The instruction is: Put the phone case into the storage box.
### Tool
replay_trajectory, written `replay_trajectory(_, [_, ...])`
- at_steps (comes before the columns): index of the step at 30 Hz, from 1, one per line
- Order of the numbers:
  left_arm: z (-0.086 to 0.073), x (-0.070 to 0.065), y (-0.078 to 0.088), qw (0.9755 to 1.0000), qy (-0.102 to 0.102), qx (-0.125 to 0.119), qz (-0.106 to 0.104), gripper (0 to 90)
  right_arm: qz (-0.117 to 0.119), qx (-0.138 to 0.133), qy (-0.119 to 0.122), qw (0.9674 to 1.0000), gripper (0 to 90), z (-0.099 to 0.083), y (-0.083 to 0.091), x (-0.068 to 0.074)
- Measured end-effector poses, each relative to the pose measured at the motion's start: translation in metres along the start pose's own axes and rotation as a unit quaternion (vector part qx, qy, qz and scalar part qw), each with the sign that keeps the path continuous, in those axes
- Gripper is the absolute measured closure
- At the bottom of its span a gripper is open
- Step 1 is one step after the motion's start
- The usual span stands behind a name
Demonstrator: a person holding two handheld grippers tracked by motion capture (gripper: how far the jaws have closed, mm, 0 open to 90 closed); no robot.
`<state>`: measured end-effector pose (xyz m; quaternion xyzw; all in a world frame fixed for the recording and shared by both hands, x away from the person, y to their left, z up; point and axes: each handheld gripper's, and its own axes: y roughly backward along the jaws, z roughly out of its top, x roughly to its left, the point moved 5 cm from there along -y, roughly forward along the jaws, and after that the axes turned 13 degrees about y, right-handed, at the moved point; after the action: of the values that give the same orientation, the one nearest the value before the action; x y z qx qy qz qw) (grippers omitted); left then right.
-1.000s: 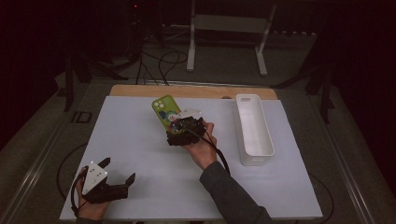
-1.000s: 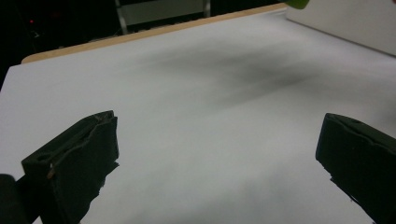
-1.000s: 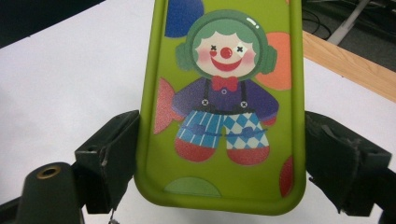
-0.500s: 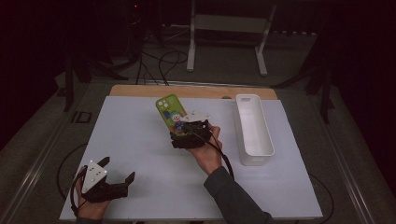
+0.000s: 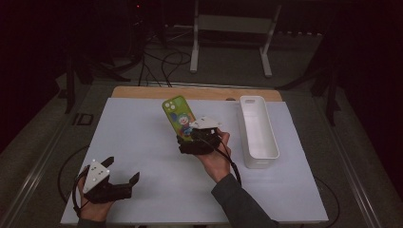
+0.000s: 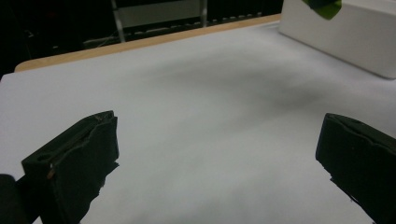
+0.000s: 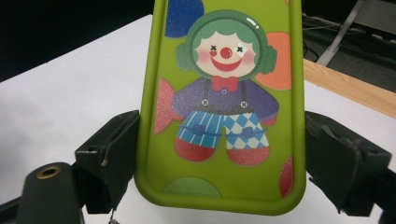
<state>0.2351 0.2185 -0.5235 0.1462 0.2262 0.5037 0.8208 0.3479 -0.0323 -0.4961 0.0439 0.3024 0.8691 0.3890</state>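
A lime-green phone case [image 5: 177, 114] printed with a clown stands tilted above the middle of the white table [image 5: 142, 128]. My right gripper [image 5: 184, 139] is shut on its lower end, one jaw on each long edge. In the right gripper view the case [image 7: 224, 93] is seen close up between the black jaws of that gripper [image 7: 220, 163], its clown side facing the camera. My left gripper [image 5: 122, 169] rests open near the front left corner, nothing between its jaws. In the left gripper view the gripper [image 6: 219, 154] faces bare table, and a corner of the case [image 6: 323, 5] shows at the top.
A long white tray [image 5: 244, 135] lies at the right of the table, just right of my right hand; its side wall [image 6: 345, 32] appears at the top right of the left gripper view. A wooden strip [image 5: 199, 92] runs along the far edge. Cables and stand legs lie on the floor beyond.
My right gripper has carried the phone case a little to the right, toward the tray. The left gripper has stayed where it was.
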Motion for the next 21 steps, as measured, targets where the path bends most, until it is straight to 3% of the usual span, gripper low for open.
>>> replay_trajectory(16, [0.024, -0.009, -0.013, 0.9996, 0.009, 0.022, -0.014, 0.0, 0.000, -0.023, 0.006, 0.9997, 15.6, -0.001, 0.010, 0.007])
replay_trajectory(21, [0.033, -0.014, -0.022, 0.9990, 0.026, 0.027, -0.024, 0.0, 0.004, -0.025, 0.010, 0.9996, 15.6, -0.003, 0.010, 0.010])
